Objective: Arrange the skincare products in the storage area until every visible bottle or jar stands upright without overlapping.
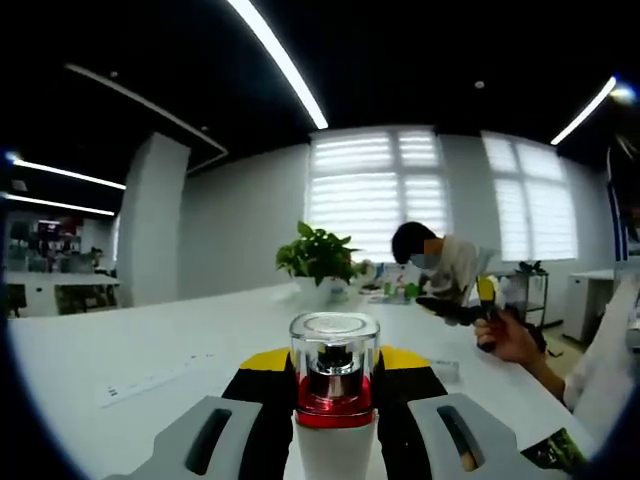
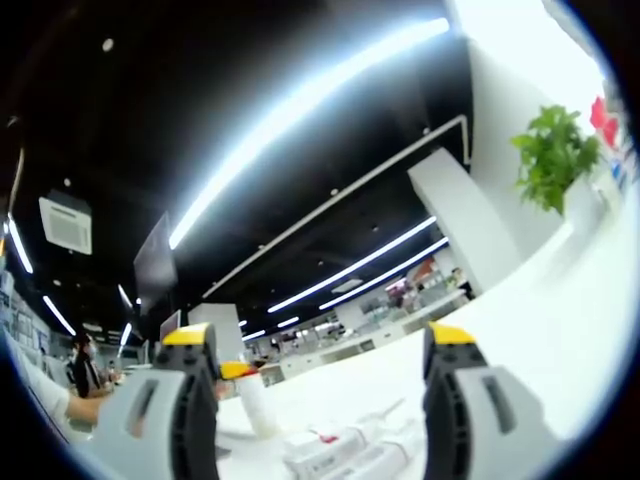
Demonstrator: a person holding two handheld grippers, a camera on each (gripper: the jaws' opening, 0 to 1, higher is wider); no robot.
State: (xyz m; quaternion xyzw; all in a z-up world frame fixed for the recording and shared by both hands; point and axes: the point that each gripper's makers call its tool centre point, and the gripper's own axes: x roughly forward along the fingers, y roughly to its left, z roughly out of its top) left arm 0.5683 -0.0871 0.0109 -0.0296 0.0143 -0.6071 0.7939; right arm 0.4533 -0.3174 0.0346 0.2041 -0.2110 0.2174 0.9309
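bottle held up straight

the left gripper has its 2 jaws squeezed on a bottle, cap up, above the white table, likely so it lands standing. the right gripper has jaws apart, holding nothing, with more bottles lying below it.

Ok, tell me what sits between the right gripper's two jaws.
In the right gripper view, the right gripper stands open; low in the gap lie white tubes on the white table, with a white bottle by the left jaw.

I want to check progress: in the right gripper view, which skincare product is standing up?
The plain white bottle left of centre stands up; the white products beside it lie flat on the table.
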